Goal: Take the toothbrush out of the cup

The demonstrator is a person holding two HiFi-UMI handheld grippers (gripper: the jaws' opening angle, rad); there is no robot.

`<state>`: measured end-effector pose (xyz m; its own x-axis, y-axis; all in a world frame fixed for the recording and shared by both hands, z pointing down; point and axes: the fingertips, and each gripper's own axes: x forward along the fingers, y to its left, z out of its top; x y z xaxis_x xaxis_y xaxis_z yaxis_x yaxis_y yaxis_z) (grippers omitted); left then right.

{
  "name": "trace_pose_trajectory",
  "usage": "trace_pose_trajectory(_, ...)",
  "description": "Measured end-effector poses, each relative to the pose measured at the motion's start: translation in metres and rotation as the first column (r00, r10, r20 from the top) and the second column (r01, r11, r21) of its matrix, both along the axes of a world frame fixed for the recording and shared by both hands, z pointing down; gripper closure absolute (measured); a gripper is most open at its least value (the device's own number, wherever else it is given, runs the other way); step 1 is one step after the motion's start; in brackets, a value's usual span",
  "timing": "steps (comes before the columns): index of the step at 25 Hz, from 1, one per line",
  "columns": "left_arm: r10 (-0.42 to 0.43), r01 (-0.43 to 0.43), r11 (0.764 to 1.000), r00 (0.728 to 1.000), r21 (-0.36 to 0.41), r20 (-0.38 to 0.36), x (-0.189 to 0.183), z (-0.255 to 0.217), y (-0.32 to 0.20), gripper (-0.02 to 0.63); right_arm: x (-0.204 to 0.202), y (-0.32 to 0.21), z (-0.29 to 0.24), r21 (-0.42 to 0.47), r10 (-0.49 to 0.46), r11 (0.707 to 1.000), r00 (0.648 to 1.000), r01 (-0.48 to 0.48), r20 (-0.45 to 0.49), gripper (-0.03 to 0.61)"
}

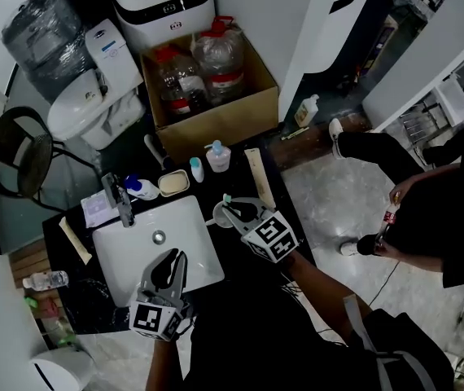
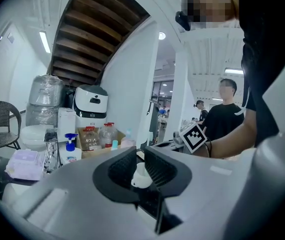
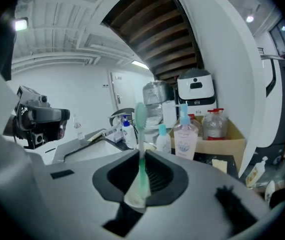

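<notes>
Ribbed right gripper [image 3: 141, 164], slim green toothbrush [image 3: 140, 129] clamped

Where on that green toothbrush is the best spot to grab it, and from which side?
Grip the slim handle of the toothbrush below the bristle head, coming in from the side so the jaws close across its narrow width. It stands nearly upright, head on top, so the handle is the straight, reachable part. The right gripper has its jaws on that stretch.

Left gripper [image 2: 140, 158], narrowly parted, frames white cup [image 2: 141, 179].
</notes>
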<state>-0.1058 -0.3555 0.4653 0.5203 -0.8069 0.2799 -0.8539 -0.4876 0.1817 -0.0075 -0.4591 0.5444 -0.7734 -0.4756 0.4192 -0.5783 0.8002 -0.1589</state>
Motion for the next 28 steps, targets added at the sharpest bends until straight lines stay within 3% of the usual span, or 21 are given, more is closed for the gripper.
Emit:
trace_pose_trajectory(7, 0.029, -0.029, 1.000, 0.999, -0.007, -0.020, 0.009, -0.001, -0.001, 0.557, 0.007, 0.007, -0.031, 0.055, 0.016, 0.998, 1.000, -0.016, 0.006, 0.534)
trace_pose_trajectory(11, 0.044, -0.044, 0.998, 0.999, 0.054, -0.008, 0.007, 0.000, -0.003, 0.557, 0.013, 0.010, -0.046, 0.083, 0.024, 0.996, 1.000, -0.025, 0.013, 0.534)
trace_pose_trajectory(15, 0.042, -0.041, 0.997, 0.999, 0.062, -0.014, 0.007, -0.004, -0.006, 0.558, 0.018, 0.018, -0.059, 0.114, 0.009, 0.993, 1.000, -0.009, 0.005, 0.534)
trace_pose_trajectory(28, 0.071, -0.069, 0.995, 0.997, 0.070, -0.032, 0.014, -0.008, -0.005, 0.558, 0.041, 0.054, -0.081, 0.109, 0.044, 0.993, 0.998, -0.050, 0.054, 0.534)
